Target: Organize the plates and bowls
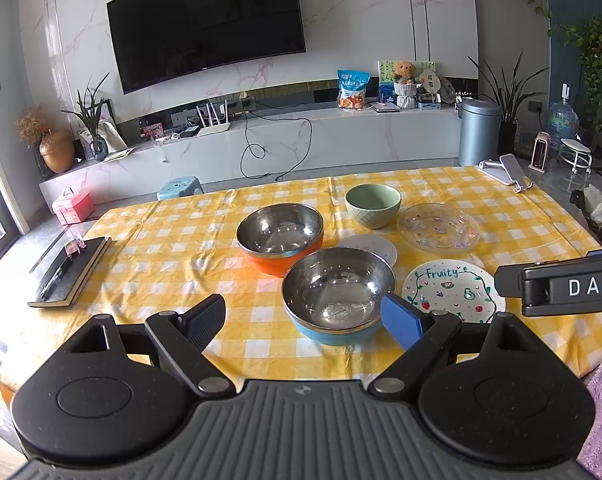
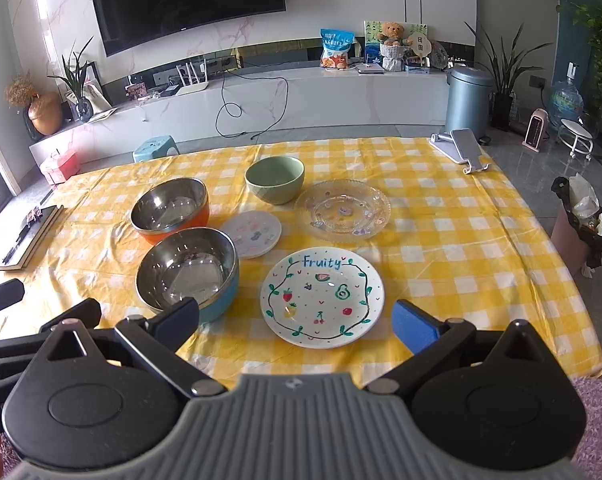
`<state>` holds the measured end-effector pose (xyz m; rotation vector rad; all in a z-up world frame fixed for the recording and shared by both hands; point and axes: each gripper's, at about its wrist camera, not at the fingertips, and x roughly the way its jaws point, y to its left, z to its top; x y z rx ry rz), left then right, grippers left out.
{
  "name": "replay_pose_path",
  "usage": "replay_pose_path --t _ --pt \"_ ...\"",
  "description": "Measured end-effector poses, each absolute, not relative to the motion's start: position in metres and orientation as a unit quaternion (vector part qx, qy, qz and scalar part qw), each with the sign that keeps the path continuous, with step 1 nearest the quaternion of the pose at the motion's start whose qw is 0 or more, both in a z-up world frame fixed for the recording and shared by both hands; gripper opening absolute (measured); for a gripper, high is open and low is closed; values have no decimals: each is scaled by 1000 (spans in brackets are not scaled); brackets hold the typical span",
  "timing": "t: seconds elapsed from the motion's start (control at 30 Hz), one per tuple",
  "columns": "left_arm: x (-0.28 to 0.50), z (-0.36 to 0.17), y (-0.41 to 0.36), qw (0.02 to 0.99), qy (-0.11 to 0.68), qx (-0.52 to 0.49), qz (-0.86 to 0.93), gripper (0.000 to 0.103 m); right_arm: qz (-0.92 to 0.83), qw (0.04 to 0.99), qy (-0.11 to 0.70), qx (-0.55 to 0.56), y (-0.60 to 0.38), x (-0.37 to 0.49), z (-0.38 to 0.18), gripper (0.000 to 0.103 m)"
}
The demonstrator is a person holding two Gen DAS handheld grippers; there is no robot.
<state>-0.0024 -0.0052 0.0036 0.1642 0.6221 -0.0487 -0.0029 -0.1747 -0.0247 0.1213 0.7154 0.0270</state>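
Just ahead of open right tongs (image 2: pixel 305 326): Fruity plate (image 2: pixel 321 292)

3 bowls (image 2: pixel 187 270) left of plates (image 2: pixel 322 292)

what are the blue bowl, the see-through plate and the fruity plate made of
Blue bowl: probably stainless steel inside, mirror-like with reflections, in a matte blue shell, possibly plastic. See-through plate: clear glass or acrylic; the checks show through. Fruity plate: likely glazed ceramic, glossy white and opaque.
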Motion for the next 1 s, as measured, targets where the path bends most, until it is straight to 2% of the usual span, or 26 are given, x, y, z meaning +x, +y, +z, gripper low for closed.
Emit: replay_pose_path --t 1.0 --pt "-3 3 -5 949 305 80 -24 103 12 935 350 60 -173 -6 -29 101"
